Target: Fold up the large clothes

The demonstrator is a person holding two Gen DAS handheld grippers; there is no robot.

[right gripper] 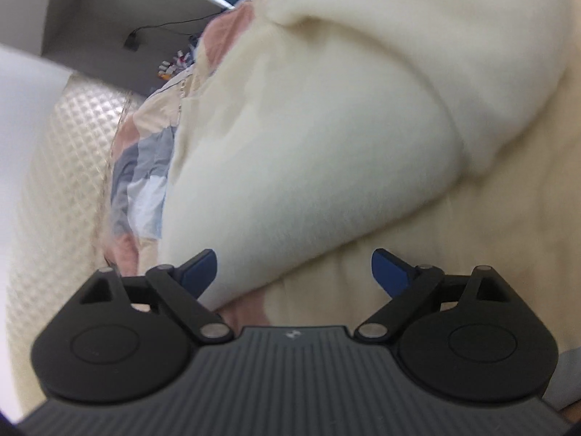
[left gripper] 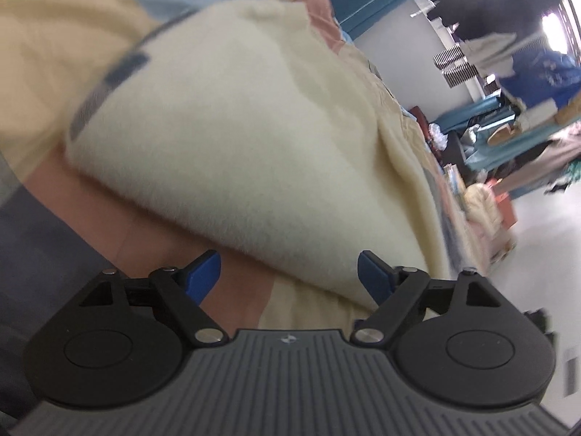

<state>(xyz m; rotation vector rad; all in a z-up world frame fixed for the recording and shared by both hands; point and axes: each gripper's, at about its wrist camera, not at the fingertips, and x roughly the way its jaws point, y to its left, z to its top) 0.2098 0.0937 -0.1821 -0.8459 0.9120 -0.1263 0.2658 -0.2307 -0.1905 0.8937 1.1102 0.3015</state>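
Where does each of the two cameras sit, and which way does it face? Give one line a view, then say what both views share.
Left wrist view: sits on the left tongs, looking forward and down along its open blue fingers at a cream fleece garment on a patchwork bedcover; room clutter at right.
Right wrist view: sits on the right tongs, open, facing down at the cream fleece garment; a quilted mattress edge at left.
Shared: garment and bedcover. No hand or sleeve shows.
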